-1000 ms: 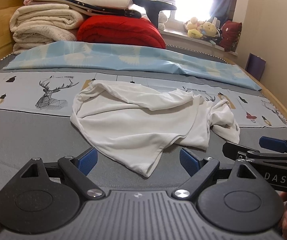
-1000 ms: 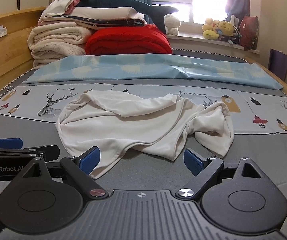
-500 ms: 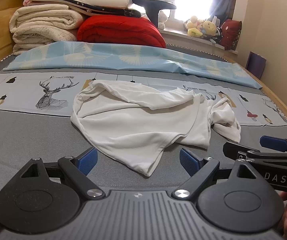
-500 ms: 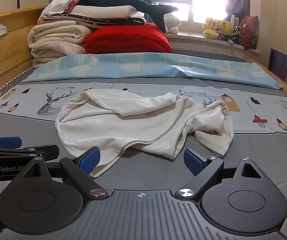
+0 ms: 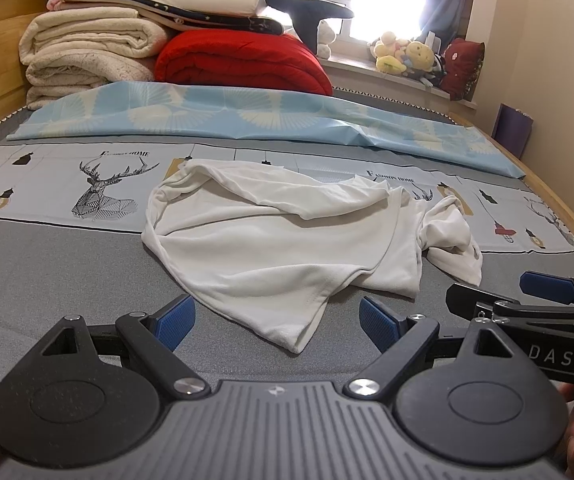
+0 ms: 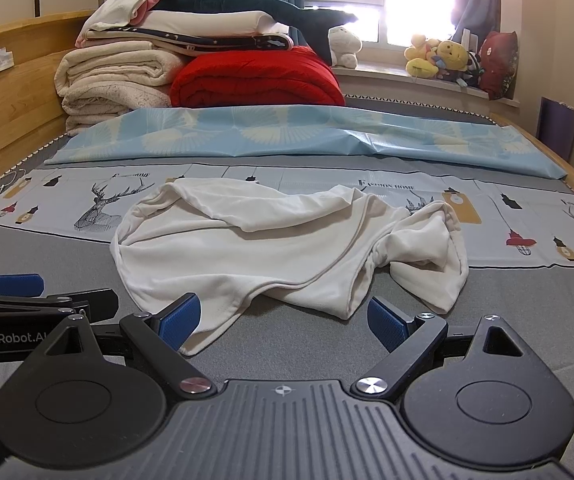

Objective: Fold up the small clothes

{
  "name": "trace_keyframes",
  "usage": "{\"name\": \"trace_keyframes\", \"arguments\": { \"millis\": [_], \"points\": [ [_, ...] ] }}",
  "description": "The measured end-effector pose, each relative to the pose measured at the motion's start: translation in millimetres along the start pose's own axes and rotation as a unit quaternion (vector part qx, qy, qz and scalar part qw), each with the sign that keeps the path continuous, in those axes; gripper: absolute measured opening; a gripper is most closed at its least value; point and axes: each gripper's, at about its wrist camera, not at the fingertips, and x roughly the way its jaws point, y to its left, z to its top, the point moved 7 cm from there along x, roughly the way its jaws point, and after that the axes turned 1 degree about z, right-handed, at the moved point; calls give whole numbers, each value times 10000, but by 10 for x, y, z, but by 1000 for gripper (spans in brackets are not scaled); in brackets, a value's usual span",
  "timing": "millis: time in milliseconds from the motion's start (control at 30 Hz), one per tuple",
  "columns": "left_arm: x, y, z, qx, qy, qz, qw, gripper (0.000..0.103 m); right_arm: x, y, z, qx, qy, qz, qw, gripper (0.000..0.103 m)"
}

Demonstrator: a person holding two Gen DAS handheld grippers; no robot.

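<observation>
1. While both of my tools wait at the near edge of the bed (image 5: 47,264), the white shirt (image 5: 287,236) lies rumpled straight ahead at 12 o'clock, its long axis running from 9 to 3 o'clock.
2. My left gripper (image 5: 277,322) stands wide open and holds nothing; the shirt's nearest pointed corner (image 5: 295,342) lies between its blue pads, seemingly untouched.
3. My right gripper (image 6: 283,320) is likewise spread wide and empty; that same corner lies by its 9 o'clock pad (image 6: 179,320), though whether they touch I cannot tell.
4. I judge the left tool nearer the pointed corner, and the right nearer the bunched end (image 6: 427,256) at 2 o'clock.
5. No basket or box shows; stacked blankets (image 6: 115,80) sit far off at 11 o'clock.
</observation>
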Motion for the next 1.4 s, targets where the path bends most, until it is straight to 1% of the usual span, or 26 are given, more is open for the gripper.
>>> {"name": "trace_keyframes", "arguments": {
  "millis": [833,933,1000,1067,1100,1133,1167,1200,1233,1300,1400],
  "points": [
    [-5,-3,-3,11,-16,-17,10000,92,2,-1,4,-12,9,-7,10000,91],
    [-12,-29,-10,128,-89,-20,9999,92,10,0,3,-29,10,-8,10000,86],
    [-19,-58,-15,232,-142,-33,9996,92,30,1,-4,-55,35,-28,10000,81],
    [-20,-82,-21,356,-182,-8,9992,85,37,2,-2,-64,38,-42,10000,78],
    [-18,-89,-23,401,-180,7,9990,78,38,-2,-1,-67,33,-55,10000,74],
    [-15,-94,-24,433,-182,13,9989,65,36,-8,2,-72,23,-69,9999,71],
    [-11,-94,-26,463,-174,9,9988,56,21,-17,11,-78,7,-94,9999,65],
    [-5,-89,-28,485,-148,-9,9987,43,8,-42,23,-55,-20,-121,9999,60],
    [2,-78,-27,487,-125,-2,9987,37,-16,-83,43,18,-60,-127,9999,58],
    [35,-21,-27,447,-54,100,9989,31,-82,-191,115,219,-152,-162,9995,56],
    [134,87,-40,159,203,178,9995,31,-174,-436,317,431,-352,-167,9983,56]
  ]
}}
